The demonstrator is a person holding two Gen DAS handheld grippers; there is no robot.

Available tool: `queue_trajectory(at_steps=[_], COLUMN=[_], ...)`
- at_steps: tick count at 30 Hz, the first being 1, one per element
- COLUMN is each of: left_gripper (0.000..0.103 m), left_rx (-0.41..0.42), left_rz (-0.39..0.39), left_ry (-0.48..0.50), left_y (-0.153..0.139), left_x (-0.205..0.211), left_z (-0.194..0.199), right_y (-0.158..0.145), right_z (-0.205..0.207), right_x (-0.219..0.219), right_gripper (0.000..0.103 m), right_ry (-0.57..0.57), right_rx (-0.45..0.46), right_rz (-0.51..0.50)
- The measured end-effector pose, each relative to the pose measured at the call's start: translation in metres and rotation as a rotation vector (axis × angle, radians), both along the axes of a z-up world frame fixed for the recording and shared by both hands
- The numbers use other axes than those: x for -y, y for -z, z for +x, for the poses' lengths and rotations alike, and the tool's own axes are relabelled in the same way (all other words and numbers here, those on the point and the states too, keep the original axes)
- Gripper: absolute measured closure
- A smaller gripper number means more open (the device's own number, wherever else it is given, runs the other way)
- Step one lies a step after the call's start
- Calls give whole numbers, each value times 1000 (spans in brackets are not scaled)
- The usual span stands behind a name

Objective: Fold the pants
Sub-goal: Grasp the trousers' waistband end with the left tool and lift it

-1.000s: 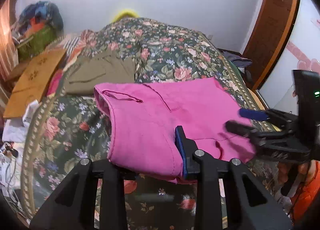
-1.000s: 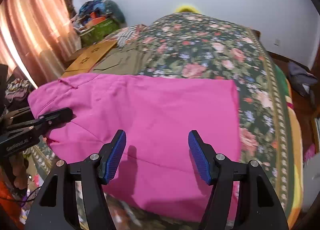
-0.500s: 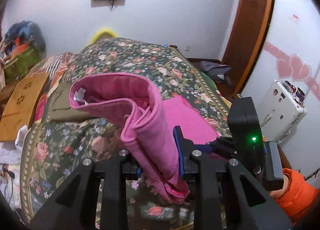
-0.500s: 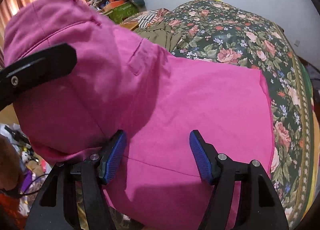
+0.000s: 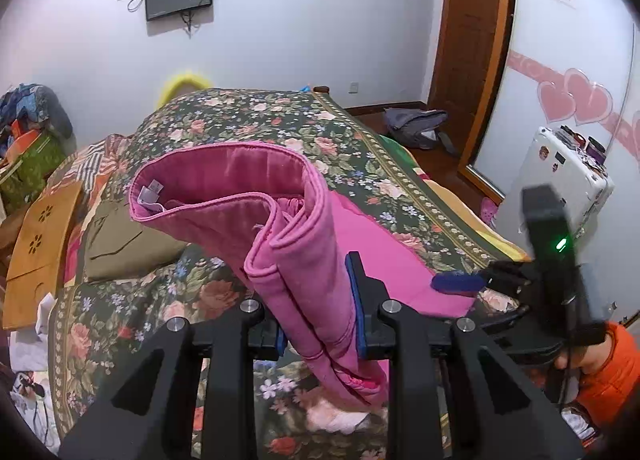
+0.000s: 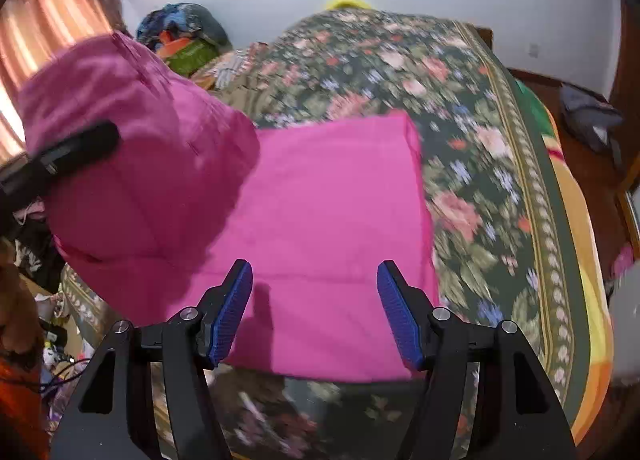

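The pink pants (image 5: pixel 308 260) lie folded on the floral bedspread (image 5: pixel 280 120). My left gripper (image 5: pixel 320 324) is shut on the waistband end and holds it lifted and curled over, the inner lining showing. In the right wrist view the lifted end (image 6: pixel 132 148) hangs at the left with the left gripper's finger across it, above the flat part of the pants (image 6: pixel 328 212). My right gripper (image 6: pixel 316 308) is open and empty, just above the near edge of the flat part. It also shows in the left wrist view (image 5: pixel 460 282) at the right.
Folded olive pants (image 5: pixel 120 236) lie on the bed at the left beside a wooden board (image 5: pixel 40 244). A pile of clothes (image 6: pixel 180 36) sits at the far left. A grey bag (image 5: pixel 416 124) lies on the floor by the door. A white case (image 5: pixel 560 180) stands at the right.
My left gripper closed on the waistband end and lifted it up and over toward the right. The right gripper stayed open over the pants and drew slightly back toward the near edge.
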State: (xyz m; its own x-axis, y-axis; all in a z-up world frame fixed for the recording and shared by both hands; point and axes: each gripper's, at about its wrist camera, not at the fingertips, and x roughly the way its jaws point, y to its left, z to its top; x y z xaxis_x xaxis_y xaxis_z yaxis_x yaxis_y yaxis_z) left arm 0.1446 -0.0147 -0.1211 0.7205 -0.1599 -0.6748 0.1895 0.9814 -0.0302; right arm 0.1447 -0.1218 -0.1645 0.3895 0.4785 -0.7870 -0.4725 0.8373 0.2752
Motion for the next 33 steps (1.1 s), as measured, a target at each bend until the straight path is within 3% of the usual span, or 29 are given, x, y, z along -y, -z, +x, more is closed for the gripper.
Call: queue_trajectory(at_steps=[8, 17, 23, 27, 29, 31, 33], left_gripper=[79, 81, 81, 81, 80, 74, 54], left_rx=[-28, -78, -121, -182, -239, -295, -325], left_rz=[-11, -21, -9, -6, -40, -79, -101], left_ry=[61, 115, 145, 158, 169, 186, 192], left_y=[2, 12, 28, 47, 59, 68, 73], left_x=[25, 52, 74, 89, 91, 92, 91], left_z=[18, 39, 52, 63, 69, 73, 75], right_y=[15, 5, 26, 26, 25, 23, 21], right_z=[-1, -2, 1, 2, 1, 0, -2], right_x=[1, 30, 39, 43, 45, 46, 50], right_gripper=[39, 39, 39, 39, 39, 39, 39], right_ry=[0, 51, 71, 75, 79, 85, 99], right_rx=[-33, -10, -63, -67, -63, -53, -38], right_rz=[28, 60, 44, 65, 59, 41, 19])
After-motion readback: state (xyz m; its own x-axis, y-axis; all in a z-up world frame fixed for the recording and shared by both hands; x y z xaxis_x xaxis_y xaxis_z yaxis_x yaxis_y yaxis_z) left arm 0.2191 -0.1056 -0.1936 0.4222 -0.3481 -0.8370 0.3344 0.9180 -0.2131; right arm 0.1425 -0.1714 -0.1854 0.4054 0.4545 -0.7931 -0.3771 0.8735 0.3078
